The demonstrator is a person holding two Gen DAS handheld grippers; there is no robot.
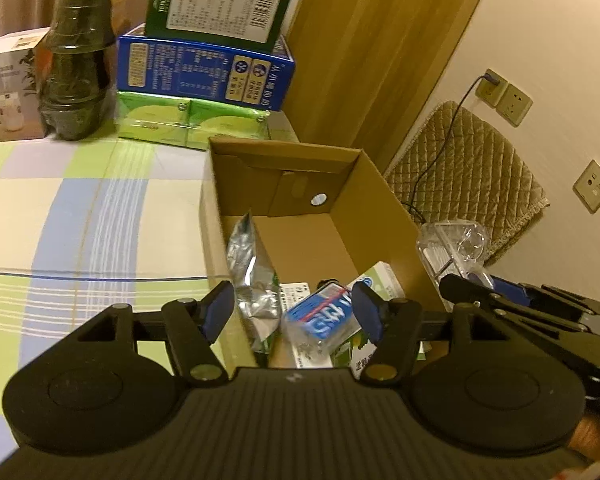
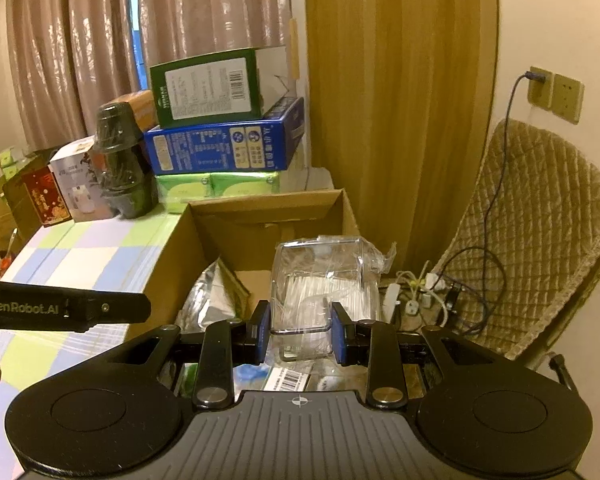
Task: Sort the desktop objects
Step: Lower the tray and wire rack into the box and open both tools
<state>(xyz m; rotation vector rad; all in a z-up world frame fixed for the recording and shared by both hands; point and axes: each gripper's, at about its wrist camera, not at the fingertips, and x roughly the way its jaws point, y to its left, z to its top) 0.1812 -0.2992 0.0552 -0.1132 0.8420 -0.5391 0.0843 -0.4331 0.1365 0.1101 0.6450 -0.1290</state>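
Observation:
An open cardboard box (image 1: 380,200) stands on the chequered tablecloth, and both grippers hang over it. My left gripper (image 1: 292,294) is open. A blue-and-white pack in clear wrap (image 1: 324,316) lies tilted between its fingers, close to the right pad and clear of the left one. Beside it in the box are a silver foil pouch (image 1: 248,272) and a green-white carton (image 1: 380,276). My right gripper (image 2: 299,314) is shut on a clear plastic case of white sticks (image 2: 324,280), held above the box (image 2: 268,200). That case (image 1: 452,248) also shows at the right of the left wrist view.
Behind the box stand a green carton (image 1: 220,0), a blue carton (image 1: 204,72), green tissue packs (image 1: 188,120), a dark wrapped stack of cups (image 1: 78,64) and a white box (image 1: 12,80). A quilted chair (image 2: 540,220) with cables and a power strip sits to the right.

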